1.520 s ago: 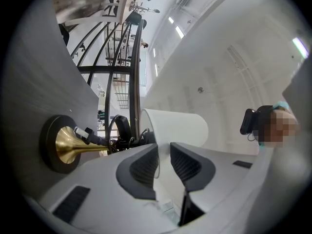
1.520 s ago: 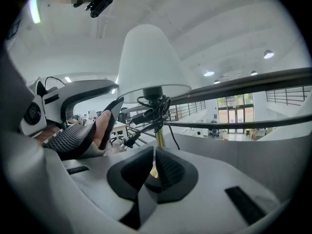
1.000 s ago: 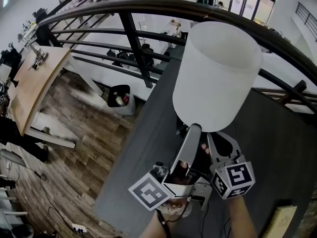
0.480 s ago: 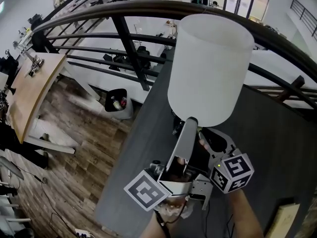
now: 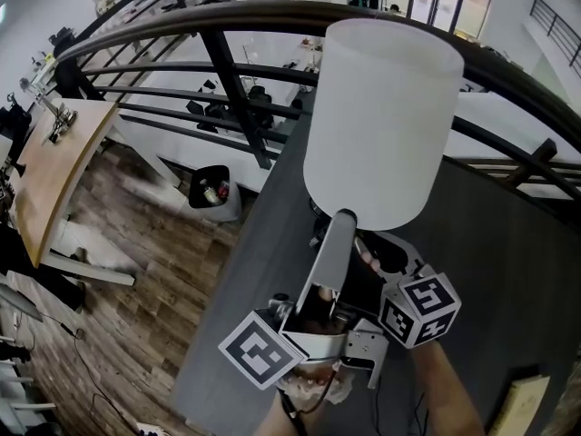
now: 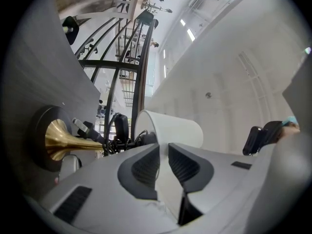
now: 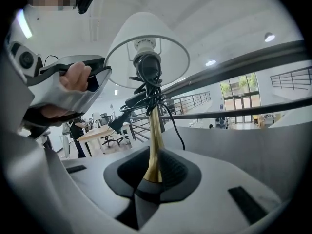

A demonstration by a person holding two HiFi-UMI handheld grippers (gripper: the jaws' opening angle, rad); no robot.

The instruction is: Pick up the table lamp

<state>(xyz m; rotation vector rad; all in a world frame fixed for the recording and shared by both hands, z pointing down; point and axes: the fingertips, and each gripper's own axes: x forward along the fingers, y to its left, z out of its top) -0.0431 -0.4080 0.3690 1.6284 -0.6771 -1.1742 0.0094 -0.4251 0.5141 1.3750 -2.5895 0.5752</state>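
The table lamp stands on the dark grey table (image 5: 508, 271). It has a white drum shade (image 5: 377, 125), a brass stem (image 7: 155, 140) and a dark round base (image 6: 41, 140). Its black cord and plug (image 7: 146, 94) are wound round the stem under the shade. My left gripper (image 5: 342, 218) reaches up to the shade's lower rim. Its jaws are closing to a narrow gap, through which the white shade (image 6: 170, 130) shows. My right gripper (image 5: 368, 243) is low under the shade with the stem between its pads. Its jaws are opening, and the pads do not visibly press on the stem.
A curved black railing (image 5: 227, 62) runs close behind the lamp. The table's left edge drops to a wooden floor with a black bin (image 5: 209, 184) and a wooden desk (image 5: 54, 153). A pale wooden piece (image 5: 526, 407) lies at the table's near right.
In the head view the lamp and both grippers have drifted a little up and left together. The grippers keep their places relative to the lamp.
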